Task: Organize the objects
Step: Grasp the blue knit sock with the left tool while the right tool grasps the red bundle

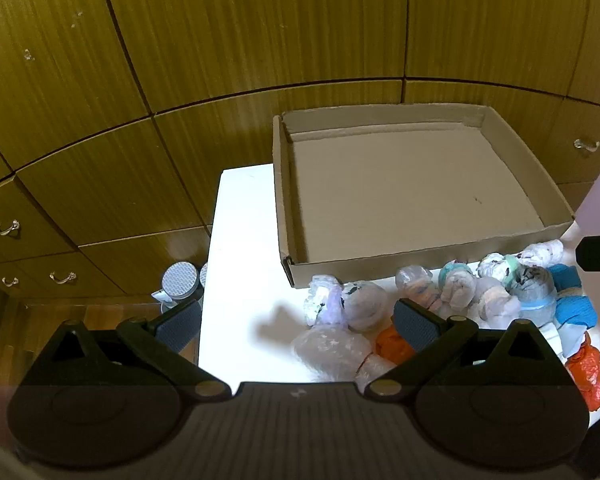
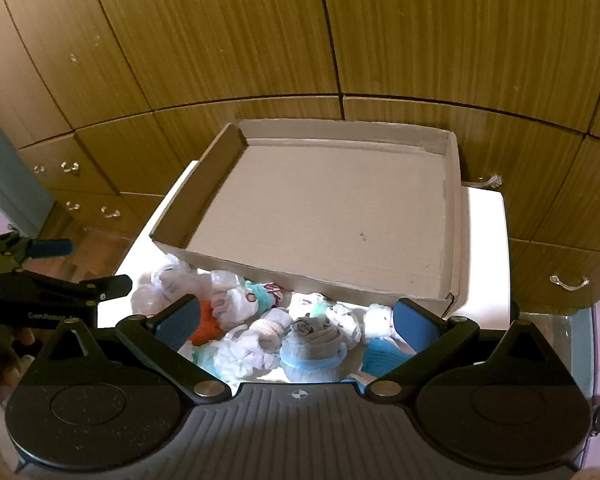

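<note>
The cardboard box point(image 1: 412, 196) sits at the far edge of the white table point(image 1: 236, 264) and holds nothing. A pile of bagged bundles point(image 2: 284, 328) lies along the table's near edge, touching the box's front wall; the plastic wrapping obscures their contents. An orange bundle point(image 1: 392, 344) is partly covered by one blue finger pad point(image 1: 416, 324). The left gripper point(image 1: 298, 322) and right gripper point(image 2: 296, 320) hang above the table, jaws spread wide, gripping nothing. Wooden cabinets point(image 2: 260, 40) stand behind.
</note>
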A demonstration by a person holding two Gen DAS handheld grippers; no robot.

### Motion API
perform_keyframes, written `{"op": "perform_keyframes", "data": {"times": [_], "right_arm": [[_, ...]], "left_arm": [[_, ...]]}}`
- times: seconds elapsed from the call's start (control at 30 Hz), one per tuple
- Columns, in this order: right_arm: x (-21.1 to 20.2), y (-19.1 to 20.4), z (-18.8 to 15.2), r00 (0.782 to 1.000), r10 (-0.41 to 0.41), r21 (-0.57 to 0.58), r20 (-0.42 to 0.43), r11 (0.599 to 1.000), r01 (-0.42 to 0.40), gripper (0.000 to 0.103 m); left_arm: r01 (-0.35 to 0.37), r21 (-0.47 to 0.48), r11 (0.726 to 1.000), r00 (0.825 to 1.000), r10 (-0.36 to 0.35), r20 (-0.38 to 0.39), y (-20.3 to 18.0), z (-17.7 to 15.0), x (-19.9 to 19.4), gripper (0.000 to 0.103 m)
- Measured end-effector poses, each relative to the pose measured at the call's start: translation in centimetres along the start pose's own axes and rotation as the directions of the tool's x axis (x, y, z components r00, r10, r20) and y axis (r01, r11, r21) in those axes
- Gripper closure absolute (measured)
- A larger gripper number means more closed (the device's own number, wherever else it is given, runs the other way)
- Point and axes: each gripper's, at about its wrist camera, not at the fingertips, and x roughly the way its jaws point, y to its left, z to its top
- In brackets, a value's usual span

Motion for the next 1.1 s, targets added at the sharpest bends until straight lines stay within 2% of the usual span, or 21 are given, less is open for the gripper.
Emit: {"op": "perform_keyframes", "data": {"times": [0.37, 0.5, 0.63, 0.8, 1.03, 1.1], "right_arm": [[-0.9, -0.4, -1.0, 1.0, -0.002, 0.004, 0.003, 1.0, 0.002, 0.001], [-1.8, -0.5, -2.0, 1.0, -0.006, 0.002, 0.007, 1.0, 0.006, 0.001], [-2.8, -1.0, -4.3, 1.0, -0.005, -0.01, 0.004, 1.0, 0.005, 0.001], [-2.7, -2.5, -8.2, 0.998, -0.04, -0.003, -0.044, 0.999, 0.04, 0.001], [-2.0, -4.3, -12.5, 0.998, -0.035, 0.048, -0.06, 0.998, 0.038, 0.003], [-1.8, -4.4, -12.8, 0.998, -0.038, 0.044, -0.058, 0.998, 0.04, 0.006]], "left_arm": [[-0.012, -0.007, 1.0, 1.0, 0.012, -0.001, 0.6, -1.1, -0.9, 0.001], [-0.012, 0.009, 1.0, 1.0, 0.012, 0.022, 1.1, -2.6, -2.2, 0.001], [0.013, 0.028, 1.0, 0.999, -0.014, 0.038, 1.7, -4.9, -3.0, 0.001], [0.041, 0.082, 0.996, 0.998, -0.045, 0.046, 1.6, -7.7, -3.0, 0.001], [0.1, 0.117, 0.988, 0.995, -0.102, 0.008, 0.7, -9.0, -1.3, 0.003], [0.106, 0.132, 0.986, 0.994, -0.107, -0.001, 0.4, -9.0, -0.6, 0.008]]}}
